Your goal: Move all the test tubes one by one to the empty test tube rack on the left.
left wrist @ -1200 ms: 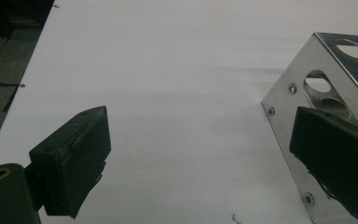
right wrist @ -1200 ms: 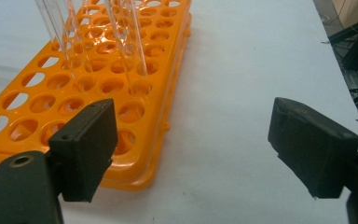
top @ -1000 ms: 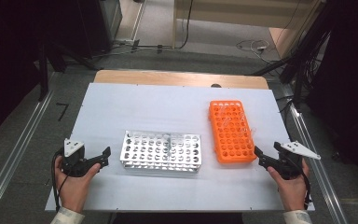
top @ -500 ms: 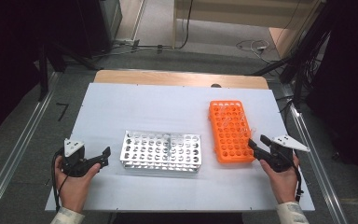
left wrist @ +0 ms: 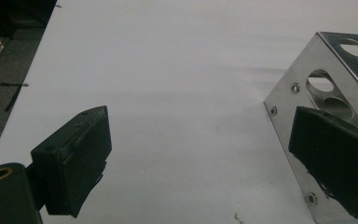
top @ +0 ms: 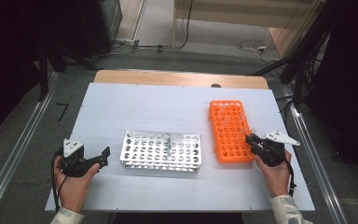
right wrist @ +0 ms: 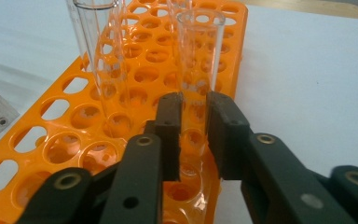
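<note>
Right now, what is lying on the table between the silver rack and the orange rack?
Nothing: the high view shows bare white table between the silver rack and the orange rack.

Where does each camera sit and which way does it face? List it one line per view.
High view: above the person's side, looking forward and down on the table; both hands show, with left claw and right claw.
Left gripper view: on the left claw, along open jaws to the metal rack.
Right gripper view: on the right claw, shut on a glass tube in the orange rack.
Shared: high and right gripper views both show the orange rack.
</note>
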`<state>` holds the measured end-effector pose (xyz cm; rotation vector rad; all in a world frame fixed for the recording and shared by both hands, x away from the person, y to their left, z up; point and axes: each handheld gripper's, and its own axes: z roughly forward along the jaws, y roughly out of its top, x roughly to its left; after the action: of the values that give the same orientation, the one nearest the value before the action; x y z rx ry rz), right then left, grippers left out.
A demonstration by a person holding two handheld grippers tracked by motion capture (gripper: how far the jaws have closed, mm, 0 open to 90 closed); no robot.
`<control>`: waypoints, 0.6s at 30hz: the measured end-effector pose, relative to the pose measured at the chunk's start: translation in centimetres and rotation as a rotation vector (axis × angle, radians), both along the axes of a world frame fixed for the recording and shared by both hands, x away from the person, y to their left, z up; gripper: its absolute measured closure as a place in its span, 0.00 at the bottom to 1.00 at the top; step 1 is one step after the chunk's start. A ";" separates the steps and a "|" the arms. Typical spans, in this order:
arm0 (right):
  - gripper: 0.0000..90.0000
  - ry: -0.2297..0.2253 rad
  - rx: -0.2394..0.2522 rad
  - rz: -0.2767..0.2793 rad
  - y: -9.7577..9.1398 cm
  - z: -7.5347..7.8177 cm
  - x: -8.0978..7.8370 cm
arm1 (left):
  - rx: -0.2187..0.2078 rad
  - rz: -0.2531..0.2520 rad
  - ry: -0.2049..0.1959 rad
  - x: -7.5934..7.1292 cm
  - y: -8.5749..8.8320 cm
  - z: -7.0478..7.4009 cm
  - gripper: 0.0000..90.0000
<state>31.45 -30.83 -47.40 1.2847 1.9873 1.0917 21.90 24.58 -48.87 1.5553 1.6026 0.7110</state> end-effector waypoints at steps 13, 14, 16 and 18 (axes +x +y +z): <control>0.82 -0.072 0.061 0.010 -0.5 2.6 -1.5 | -0.005 -0.015 -0.023 -0.3 -0.4 0.6 0.07; 0.82 -0.072 0.062 0.010 -0.5 2.8 -1.7 | 0.000 -0.022 -0.023 -0.4 -0.5 0.7 0.07; 0.82 -0.070 0.059 0.014 -0.5 3.1 -2.2 | -0.002 -0.030 -0.033 -0.5 -0.8 1.0 0.07; 0.82 -0.067 0.056 0.021 -0.5 3.3 -2.8 | -0.005 -0.051 -0.042 -0.6 -1.2 1.4 0.07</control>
<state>28.66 -31.28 -44.08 1.2414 1.9377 1.1921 21.25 23.39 -47.43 1.5617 1.5274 0.7069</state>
